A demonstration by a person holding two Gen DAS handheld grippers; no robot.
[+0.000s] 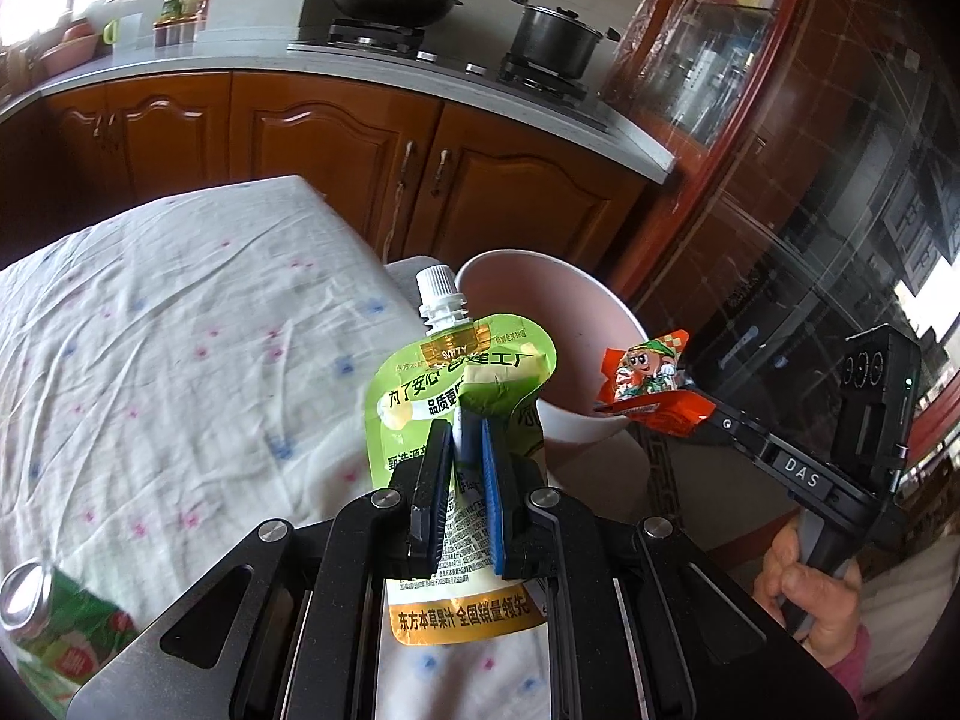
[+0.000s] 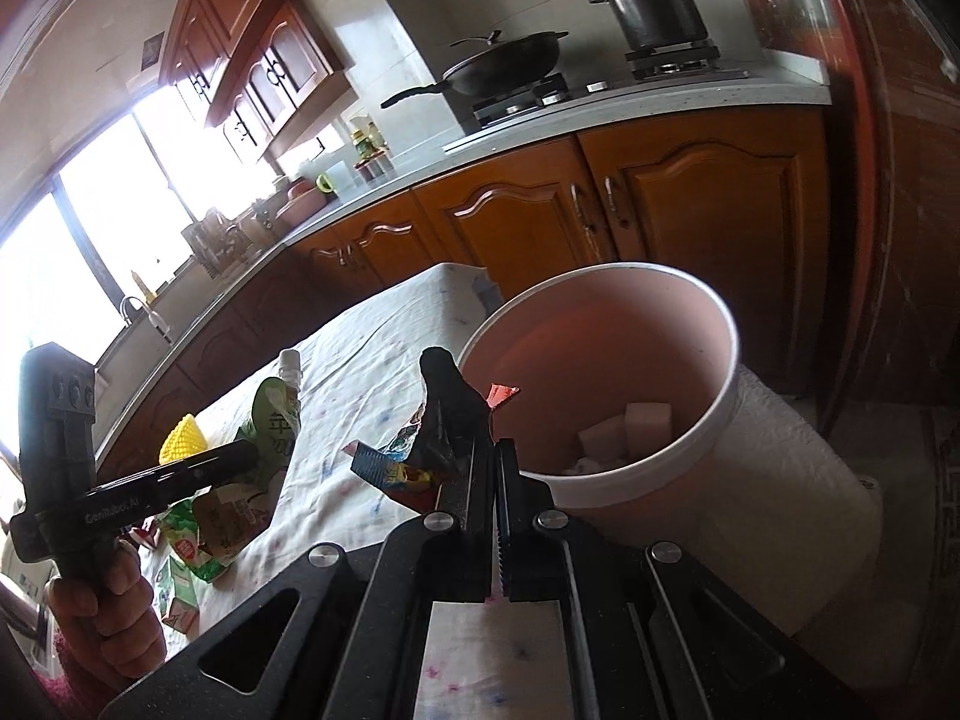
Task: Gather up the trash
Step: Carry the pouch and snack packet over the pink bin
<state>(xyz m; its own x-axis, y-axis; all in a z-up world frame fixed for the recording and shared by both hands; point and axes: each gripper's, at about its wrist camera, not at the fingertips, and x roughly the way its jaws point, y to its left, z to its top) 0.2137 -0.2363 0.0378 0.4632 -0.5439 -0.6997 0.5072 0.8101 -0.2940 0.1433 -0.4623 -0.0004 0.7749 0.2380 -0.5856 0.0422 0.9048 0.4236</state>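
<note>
My left gripper (image 1: 461, 438) is shut on a green juice pouch (image 1: 462, 384) with a white spout, held upright above the table beside the bin. It also shows in the right wrist view (image 2: 273, 420). My right gripper (image 2: 493, 450) is shut on an orange snack wrapper (image 1: 651, 378), held at the near rim of the pink trash bin (image 2: 708, 420); only a corner of the wrapper (image 2: 503, 393) shows past the fingers. The bin (image 1: 576, 420) holds a few white pieces (image 2: 624, 432) at the bottom.
The table has a white dotted cloth (image 1: 180, 324). On it lie a green can (image 1: 54, 630), cartons (image 2: 198, 540), a yellow object (image 2: 183, 435) and a small wrapper (image 2: 390, 471). Wooden cabinets (image 1: 336, 138) and a stove with pots stand behind.
</note>
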